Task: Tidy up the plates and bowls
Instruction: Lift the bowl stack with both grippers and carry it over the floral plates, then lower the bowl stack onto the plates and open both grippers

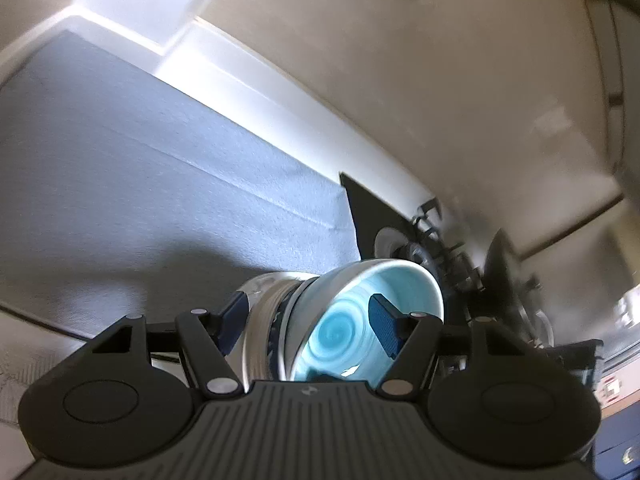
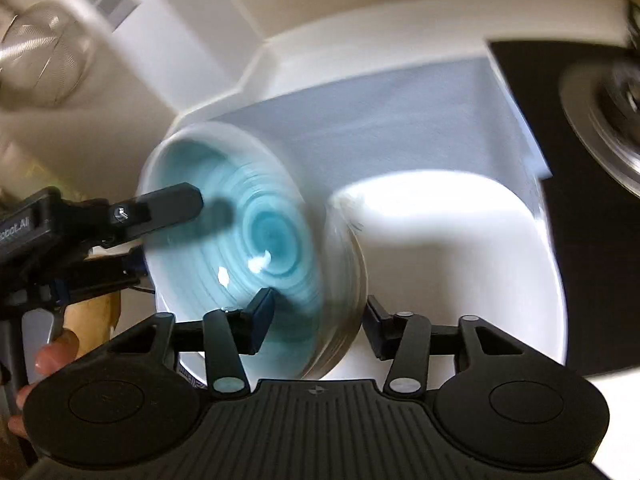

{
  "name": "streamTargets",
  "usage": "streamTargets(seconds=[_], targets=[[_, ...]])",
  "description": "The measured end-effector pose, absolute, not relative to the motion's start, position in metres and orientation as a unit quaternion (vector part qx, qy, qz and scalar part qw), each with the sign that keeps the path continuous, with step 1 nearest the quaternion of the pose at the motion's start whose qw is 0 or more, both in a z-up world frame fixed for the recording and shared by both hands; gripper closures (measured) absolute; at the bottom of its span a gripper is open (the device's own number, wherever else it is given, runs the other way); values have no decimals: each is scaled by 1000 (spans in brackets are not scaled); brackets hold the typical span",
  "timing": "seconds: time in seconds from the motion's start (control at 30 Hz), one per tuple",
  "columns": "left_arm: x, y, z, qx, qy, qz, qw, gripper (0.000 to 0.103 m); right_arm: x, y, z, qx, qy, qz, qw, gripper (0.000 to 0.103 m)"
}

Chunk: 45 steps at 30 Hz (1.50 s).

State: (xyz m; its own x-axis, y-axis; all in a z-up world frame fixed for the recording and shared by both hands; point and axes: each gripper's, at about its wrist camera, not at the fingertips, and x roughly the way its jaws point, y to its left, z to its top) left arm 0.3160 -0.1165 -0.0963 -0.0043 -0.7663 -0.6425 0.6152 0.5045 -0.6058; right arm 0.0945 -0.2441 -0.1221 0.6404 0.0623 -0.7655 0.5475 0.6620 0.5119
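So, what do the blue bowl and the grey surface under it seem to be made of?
Blue bowl: probably glazed ceramic; glossy turquoise swirl inside with bright highlights, pale outside. Grey surface: possibly a matte mat or liner, with faint creases and no shine; I cannot be sure.

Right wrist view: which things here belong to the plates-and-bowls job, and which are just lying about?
Job: blue bowl, held at its rim by left gripper and right gripper; white plate.
Lying about: stove burner, black hob, glass lamp.
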Motion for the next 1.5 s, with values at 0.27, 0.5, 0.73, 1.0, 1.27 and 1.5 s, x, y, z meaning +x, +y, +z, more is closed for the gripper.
streamTargets(seconds=[0.27,0.5,0.73,1.0,1.27,1.5], targets=[[303,-169,-130,-40,560,-482,673,35,59,-273,-129,416,410,-188,789,67],[293,-173,-135,-35,563,-490,665,34,52,-289,-128,405,419,-189,790,67],[284,-168,-116,10,527,-500,688,12,48,-297,-110,400,405,-190,800,65],[286,-158,-107,16,525,-499,690,0,53,-296,-98,367,403,-178,819,86],[276,-143,-84,40,490,-510,706,1,58,-294,-98,372,401,-179,818,80],[257,-127,-51,102,406,-528,739,0,43,-261,-76,309,376,-242,839,46]])
